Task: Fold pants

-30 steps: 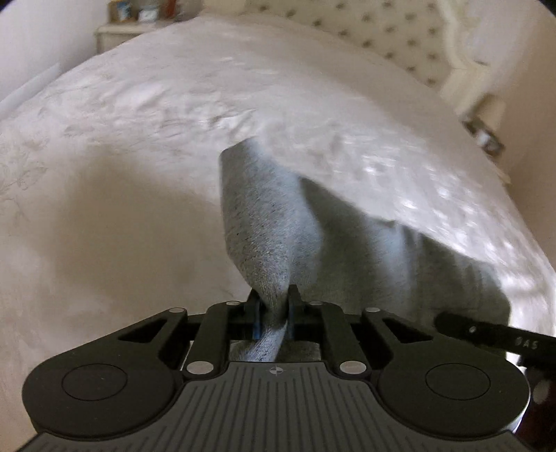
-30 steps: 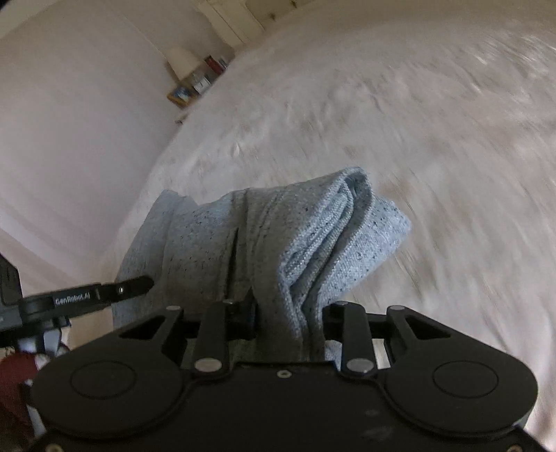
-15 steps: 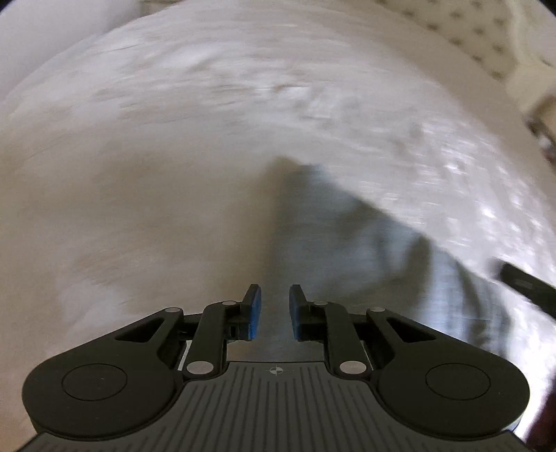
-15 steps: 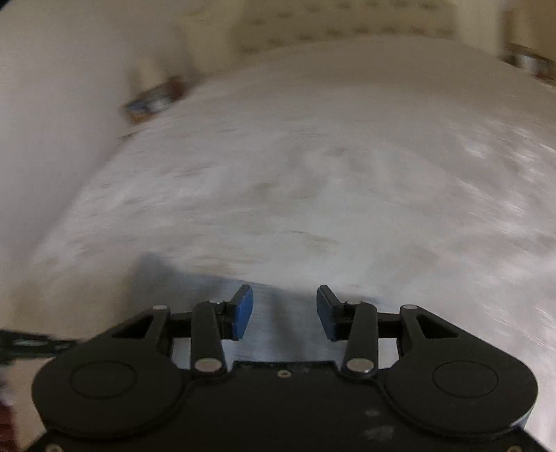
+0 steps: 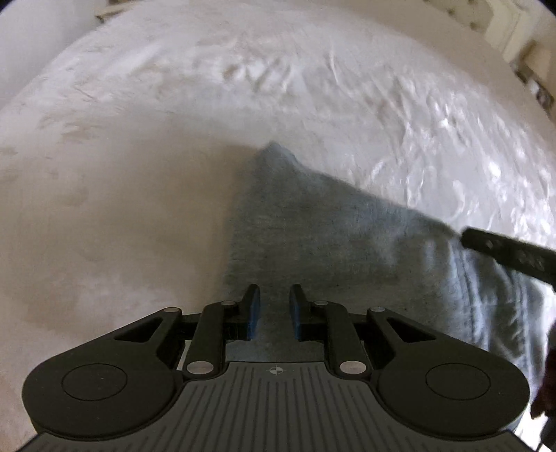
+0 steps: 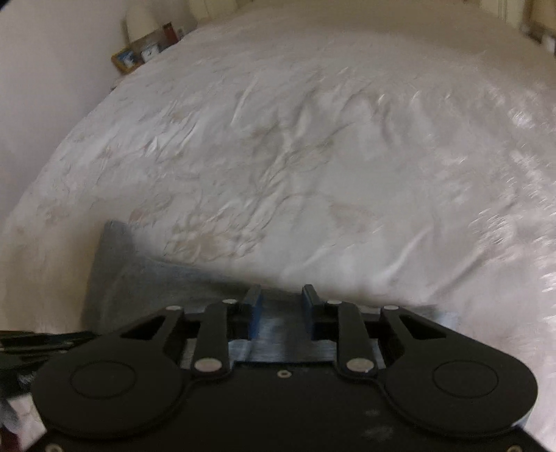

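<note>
The grey pants lie folded flat on the white bedspread. My left gripper is open and empty, hovering just above the near part of the pants. My right gripper is open and empty too, above the pants' near edge, with a lighter folded band of cloth under its fingers. A black part of the right gripper reaches into the left wrist view at the right edge.
The white bedspread stretches far ahead in both views. A bedside table with a lamp, frames and a small clock stands at the far left of the right wrist view. A tufted headboard is at the far right.
One second ago both grippers held the pants lifted. They have let go, the pants now lie flat on the bed, and both grippers are open just above them.
</note>
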`<state>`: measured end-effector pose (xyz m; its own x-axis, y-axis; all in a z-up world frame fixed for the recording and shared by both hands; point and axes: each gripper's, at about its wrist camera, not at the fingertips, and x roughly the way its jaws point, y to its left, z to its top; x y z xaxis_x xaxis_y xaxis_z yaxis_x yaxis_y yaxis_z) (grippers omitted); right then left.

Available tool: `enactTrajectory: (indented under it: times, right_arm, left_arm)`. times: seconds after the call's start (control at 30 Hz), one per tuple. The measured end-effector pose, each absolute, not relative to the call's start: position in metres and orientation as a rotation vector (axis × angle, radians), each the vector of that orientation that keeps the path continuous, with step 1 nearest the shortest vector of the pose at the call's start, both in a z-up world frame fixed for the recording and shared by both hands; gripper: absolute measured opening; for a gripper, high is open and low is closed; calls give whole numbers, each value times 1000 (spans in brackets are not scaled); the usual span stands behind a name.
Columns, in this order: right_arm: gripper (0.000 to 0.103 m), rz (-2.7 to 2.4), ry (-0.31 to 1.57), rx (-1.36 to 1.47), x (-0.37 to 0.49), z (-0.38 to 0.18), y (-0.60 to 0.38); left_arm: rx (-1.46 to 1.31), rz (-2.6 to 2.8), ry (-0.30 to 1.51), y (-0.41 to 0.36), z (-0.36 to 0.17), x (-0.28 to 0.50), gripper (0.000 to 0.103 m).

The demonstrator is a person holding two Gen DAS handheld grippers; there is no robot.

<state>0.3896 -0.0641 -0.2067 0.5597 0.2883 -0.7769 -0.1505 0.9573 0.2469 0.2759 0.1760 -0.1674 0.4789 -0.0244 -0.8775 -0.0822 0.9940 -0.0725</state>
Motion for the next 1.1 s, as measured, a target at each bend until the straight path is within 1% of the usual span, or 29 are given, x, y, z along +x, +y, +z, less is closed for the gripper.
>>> enactTrajectory:
  times: [0.07,0.2,0.3,0.43,0.5,0.57,0.7,0.77,0.8,0.87,1.1]
  right_arm:
    - [27,284,899,157,382,-192,-73]
    - [27,338,848,131,330,-172,-82]
    - [27,338,873,88,291,-179,-77]
    - [26,275,959,57,255,-201,-91]
    - [26,271,971,48,248,-207,-94]
    - [28,272,964,41,245,-202,-95]
    - [32,293,914,63,233,-178,-96]
    - [38,308,872,75,225,-165,-94]
    - [39,318,854,84,220,-156,-94]
    - [44,335,819,103,207,-140,-96]
    - [50,334,767,160,163,-99,-111]
  left_arm:
    - [-141,22,1037,176,-156,262,18]
    - [-135,-41,1000,157,-142,225,18]
    - [-73,-102,1023,138,-152,206,18]
    - [-13,-74,1152,133,-186,189,19]
    - [-21,-51,1143,134,-185,186,19]
    - [-15,-34,1126,133,-173,187,18]
    - [-9,-31,1013,127,-137,176,19]
    - [-10,-24,964,124,-120,168,19]
    - [-20,-22,942,124,-110,163,19]
    - [-44,-13,921,123,-97,156,19]
    - [-52,44,873,116,-63,130,19]
